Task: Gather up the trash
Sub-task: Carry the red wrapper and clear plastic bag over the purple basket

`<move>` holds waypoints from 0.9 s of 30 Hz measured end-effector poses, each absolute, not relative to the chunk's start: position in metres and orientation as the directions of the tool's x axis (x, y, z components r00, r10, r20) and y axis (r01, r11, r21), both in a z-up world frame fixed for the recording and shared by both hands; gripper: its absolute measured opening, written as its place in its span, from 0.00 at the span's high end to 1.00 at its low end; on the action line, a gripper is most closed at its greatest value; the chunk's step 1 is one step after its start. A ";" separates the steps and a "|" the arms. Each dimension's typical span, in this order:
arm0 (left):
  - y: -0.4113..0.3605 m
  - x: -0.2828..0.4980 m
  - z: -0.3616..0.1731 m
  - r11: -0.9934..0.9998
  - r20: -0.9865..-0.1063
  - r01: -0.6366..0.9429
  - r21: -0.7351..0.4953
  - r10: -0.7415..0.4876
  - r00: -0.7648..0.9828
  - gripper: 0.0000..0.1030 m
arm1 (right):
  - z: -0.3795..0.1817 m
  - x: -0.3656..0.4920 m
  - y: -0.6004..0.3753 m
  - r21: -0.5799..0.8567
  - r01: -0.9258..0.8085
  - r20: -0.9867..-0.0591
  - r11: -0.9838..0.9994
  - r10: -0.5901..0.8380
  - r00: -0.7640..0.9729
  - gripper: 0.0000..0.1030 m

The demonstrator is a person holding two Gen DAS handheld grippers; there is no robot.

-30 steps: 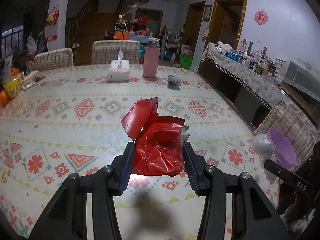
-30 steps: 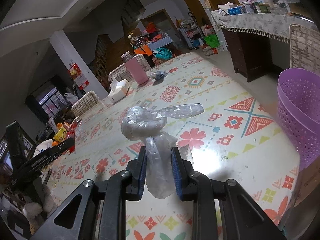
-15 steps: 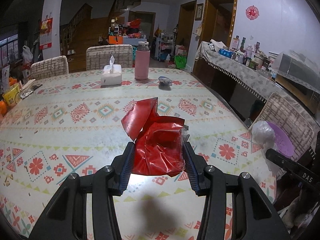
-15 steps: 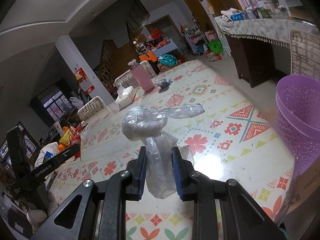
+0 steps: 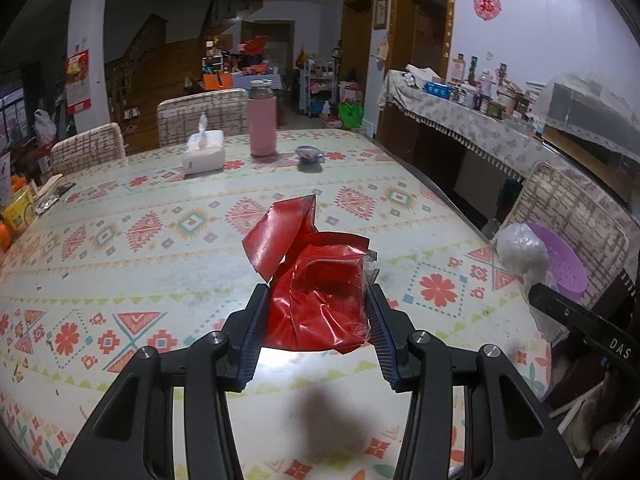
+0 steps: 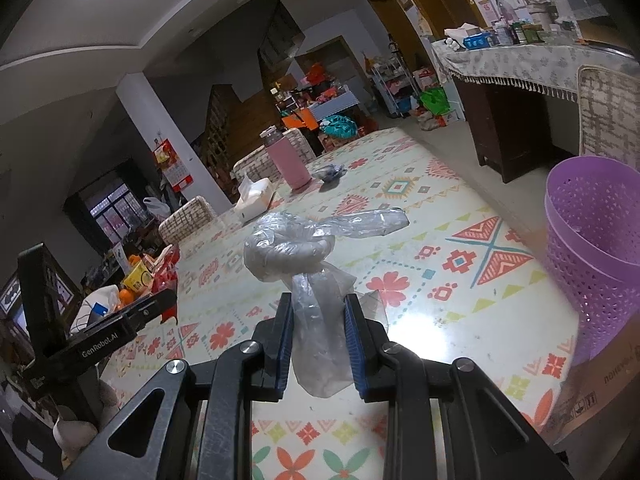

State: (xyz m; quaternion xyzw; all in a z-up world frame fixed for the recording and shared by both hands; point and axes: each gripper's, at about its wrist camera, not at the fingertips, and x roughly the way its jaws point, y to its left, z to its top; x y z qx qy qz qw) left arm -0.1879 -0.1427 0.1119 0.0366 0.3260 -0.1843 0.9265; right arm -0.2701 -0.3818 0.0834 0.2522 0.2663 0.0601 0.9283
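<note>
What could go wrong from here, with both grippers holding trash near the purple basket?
The left gripper grips the red wrapper by its lower part only; the loose upper flap could catch the basket rim. The right gripper pinches the clear bag below its knot, so the thin film might slip free. The purple basket stands beyond the table edge, so an early release could miss it.
</note>
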 end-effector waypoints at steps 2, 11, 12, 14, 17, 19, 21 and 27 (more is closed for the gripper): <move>-0.151 -0.188 0.110 0.923 -0.628 0.383 -0.047 -0.325 0.707 0.54 | 0.081 -0.272 -0.386 0.503 0.029 -0.464 0.864 0.242 0.852 0.73; -0.183 -0.190 0.108 0.912 -0.649 0.409 -0.027 -0.327 0.687 0.54 | 0.077 -0.283 -0.413 0.537 0.051 -0.447 0.842 0.233 0.863 0.73; -0.187 -0.190 0.107 0.911 -0.654 0.412 -0.026 -0.327 0.683 0.54 | 0.076 -0.285 -0.416 0.539 0.052 -0.446 0.841 0.232 0.865 0.73; -0.192 -0.191 0.106 0.909 -0.659 0.417 -0.023 -0.327 0.677 0.54 | 0.075 -0.289 -0.423 0.545 0.057 -0.442 0.836 0.230 0.867 0.73; -0.201 -0.192 0.103 0.905 -0.666 0.426 -0.014 -0.327 0.671 0.54 | 0.073 -0.293 -0.430 0.555 0.066 -0.443 0.829 0.227 0.868 0.73; -0.205 -0.192 0.102 0.902 -0.670 0.431 -0.014 -0.328 0.666 0.54 | 0.072 -0.295 -0.434 0.559 0.074 -0.443 0.826 0.222 0.868 0.73; -0.209 -0.191 0.100 0.899 -0.677 0.437 -0.015 -0.331 0.657 0.54 | 0.071 -0.299 -0.437 0.562 0.081 -0.443 0.823 0.217 0.870 0.73; -0.214 -0.191 0.096 0.895 -0.682 0.446 -0.021 -0.339 0.647 0.54 | 0.074 -0.303 -0.440 0.551 0.101 -0.445 0.828 0.190 0.875 0.73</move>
